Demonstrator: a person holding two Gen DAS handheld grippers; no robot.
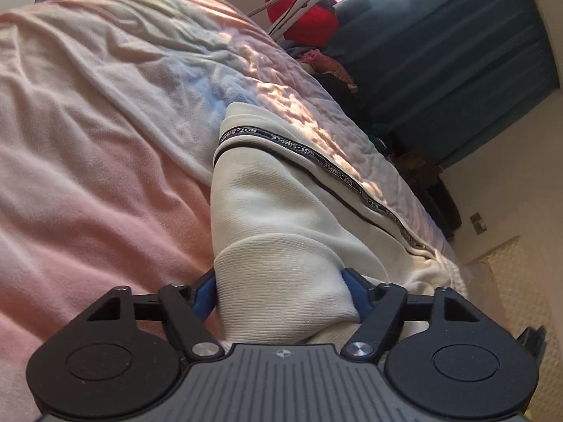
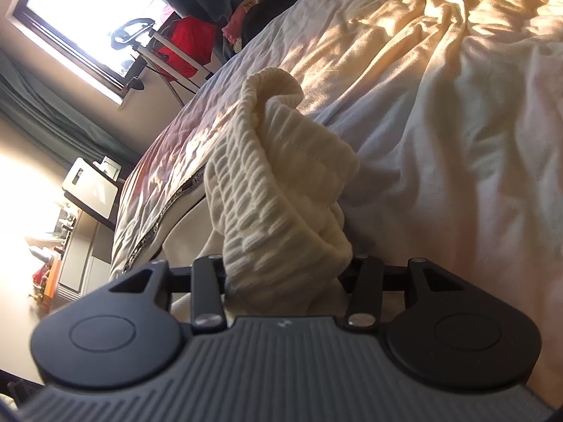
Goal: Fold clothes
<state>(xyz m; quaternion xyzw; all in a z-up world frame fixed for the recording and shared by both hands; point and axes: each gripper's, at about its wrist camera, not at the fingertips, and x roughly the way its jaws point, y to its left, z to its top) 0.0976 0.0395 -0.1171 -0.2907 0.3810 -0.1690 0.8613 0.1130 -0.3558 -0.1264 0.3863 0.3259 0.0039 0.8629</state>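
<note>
A cream pair of trousers (image 1: 281, 211) with a black lettered side stripe (image 1: 337, 172) lies along the bed. My left gripper (image 1: 281, 292) is shut on its ribbed cuff (image 1: 278, 274), blue fingertips (image 1: 206, 293) showing on both sides of the cloth. In the right wrist view the same garment's bunched, ribbed elastic waistband (image 2: 281, 183) rises in a loop, and my right gripper (image 2: 285, 281) is shut on it; the cloth hides its fingertips. The stripe (image 2: 165, 211) runs off to the left there.
The bed is covered by a rumpled pink and white blanket (image 1: 88, 123). Beyond its far edge stand a red cloth on a rack (image 1: 306, 10), a heap of clothes (image 1: 330, 66), dark curtains (image 1: 457, 52), a window (image 2: 91, 10) and a cluttered desk (image 2: 70, 239).
</note>
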